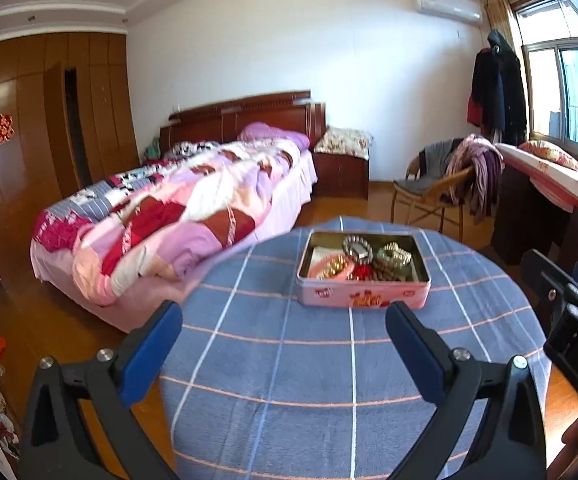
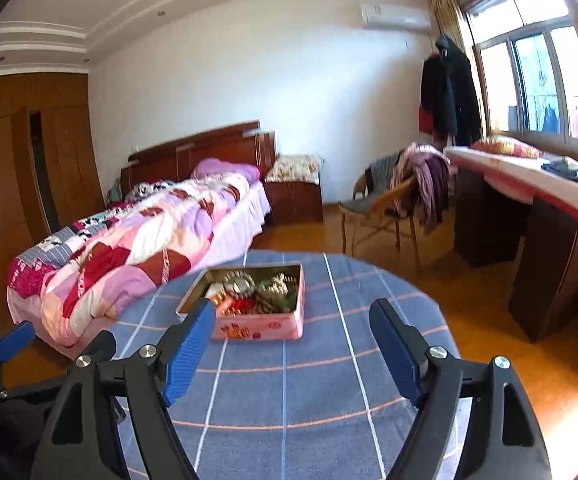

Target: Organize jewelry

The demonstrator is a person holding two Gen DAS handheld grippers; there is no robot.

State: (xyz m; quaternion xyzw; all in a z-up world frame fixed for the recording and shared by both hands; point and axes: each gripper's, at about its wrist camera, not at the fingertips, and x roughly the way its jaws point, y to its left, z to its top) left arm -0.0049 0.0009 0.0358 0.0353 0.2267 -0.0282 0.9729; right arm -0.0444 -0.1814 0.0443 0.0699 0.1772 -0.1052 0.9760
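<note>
A pink tin box [image 1: 363, 294] sits open on a round table covered with a blue checked cloth [image 1: 289, 380]. Inside it lie several bracelets: a pink bangle [image 1: 331, 268], a dark beaded one [image 1: 355, 248] and a gold-toned one [image 1: 397, 254]. My left gripper [image 1: 283, 332] hangs open above the near side of the table, short of the box, with nothing between its blue pads. In the right wrist view the same tin box [image 2: 257, 312] lies ahead and a little left. My right gripper [image 2: 293, 332] is open and empty too, its left fingertip [image 2: 193, 336] overlapping the box's near corner.
A bed with a pink patchwork quilt [image 1: 161, 220] stands left of the table. A chair draped with clothes [image 1: 449, 184] and a dark desk [image 2: 529, 232] under the window stand to the right. The other gripper's black body [image 1: 569, 320] shows at the right edge. The floor is wood.
</note>
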